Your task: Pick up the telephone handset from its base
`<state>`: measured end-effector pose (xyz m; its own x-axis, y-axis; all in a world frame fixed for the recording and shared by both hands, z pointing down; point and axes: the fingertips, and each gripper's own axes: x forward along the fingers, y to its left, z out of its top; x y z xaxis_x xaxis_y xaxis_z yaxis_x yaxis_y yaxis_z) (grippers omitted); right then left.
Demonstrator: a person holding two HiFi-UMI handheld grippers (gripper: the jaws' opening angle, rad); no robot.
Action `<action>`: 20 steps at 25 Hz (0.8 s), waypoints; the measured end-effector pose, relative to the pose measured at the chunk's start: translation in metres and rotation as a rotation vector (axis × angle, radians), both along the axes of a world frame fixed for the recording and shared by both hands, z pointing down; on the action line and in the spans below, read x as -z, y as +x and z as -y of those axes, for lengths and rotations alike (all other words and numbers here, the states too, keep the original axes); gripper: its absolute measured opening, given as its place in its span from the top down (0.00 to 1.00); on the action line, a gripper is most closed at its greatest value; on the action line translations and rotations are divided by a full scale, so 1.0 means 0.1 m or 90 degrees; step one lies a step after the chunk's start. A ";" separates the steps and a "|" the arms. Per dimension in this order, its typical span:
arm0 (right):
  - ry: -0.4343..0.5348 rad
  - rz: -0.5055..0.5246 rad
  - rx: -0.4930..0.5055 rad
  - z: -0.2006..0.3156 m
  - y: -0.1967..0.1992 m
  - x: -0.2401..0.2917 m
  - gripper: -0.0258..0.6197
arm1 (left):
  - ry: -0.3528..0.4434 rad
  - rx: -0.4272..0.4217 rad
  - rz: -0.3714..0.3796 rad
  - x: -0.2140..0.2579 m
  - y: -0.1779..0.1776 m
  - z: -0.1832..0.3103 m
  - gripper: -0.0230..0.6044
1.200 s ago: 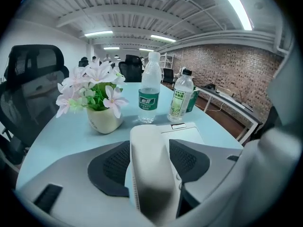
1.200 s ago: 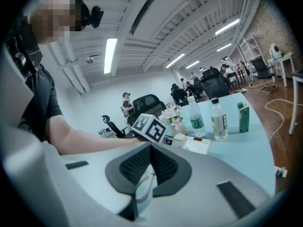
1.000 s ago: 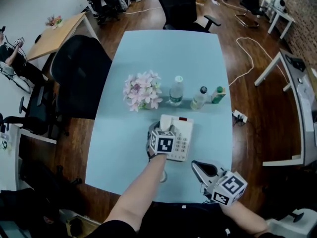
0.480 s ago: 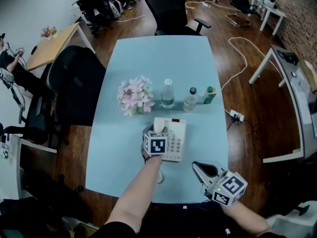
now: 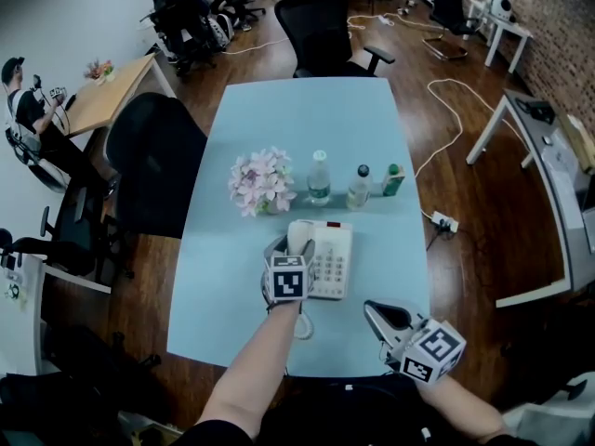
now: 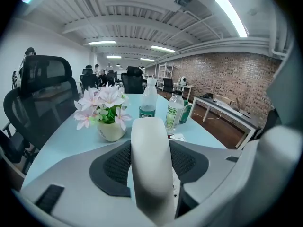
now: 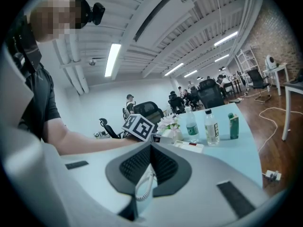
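Observation:
The white telephone base (image 5: 332, 260) with its keypad sits on the pale blue table (image 5: 307, 110), just in front of the row of bottles. My left gripper (image 5: 284, 249) hovers over the base's left side and is shut on the white handset (image 5: 297, 238). In the left gripper view the handset (image 6: 150, 174) fills the gap between both dark pads (image 6: 110, 167). A coiled cord (image 5: 304, 323) hangs from it toward the near table edge. My right gripper (image 5: 379, 312) is held near the front right edge, shut and holding nothing; the cord (image 7: 144, 183) shows beyond its pads.
Behind the phone stand a pot of pink flowers (image 5: 263, 182), two clear bottles (image 5: 319, 177) (image 5: 360, 186) and a green carton (image 5: 393, 180). A black office chair (image 5: 153, 161) is at the table's left side, another chair (image 5: 325, 17) at the far end. People sit in the background.
My left gripper has come up and slightly toward me with the handset between its pads. The right gripper has shifted only a little.

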<state>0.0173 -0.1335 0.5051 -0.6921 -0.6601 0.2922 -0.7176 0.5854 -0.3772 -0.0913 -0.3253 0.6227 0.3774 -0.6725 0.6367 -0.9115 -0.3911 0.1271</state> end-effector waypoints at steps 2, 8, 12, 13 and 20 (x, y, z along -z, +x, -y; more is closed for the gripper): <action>0.008 0.002 -0.003 -0.05 -0.02 0.03 0.94 | 0.017 -0.004 -0.005 0.12 -0.02 -0.06 0.58; 0.026 0.012 -0.001 -0.16 0.02 0.15 0.94 | 0.062 -0.002 -0.024 0.52 -0.10 -0.36 0.58; 0.049 0.018 0.021 -0.20 0.08 0.29 0.94 | 0.091 0.010 -0.040 0.81 -0.14 -0.58 0.58; 0.053 0.019 0.027 -0.22 0.09 0.32 0.94 | 0.097 0.014 -0.045 0.88 -0.13 -0.64 0.58; 0.064 0.027 0.084 -0.50 0.18 0.40 0.94 | 0.151 0.017 -0.052 1.38 -0.03 -1.13 0.58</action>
<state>0.0358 -0.0837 0.4655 -0.7846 -0.5876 0.1979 -0.6172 0.7094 -0.3403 -0.0944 -0.2126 0.4849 0.4015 -0.8101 0.4272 -0.9123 -0.3949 0.1086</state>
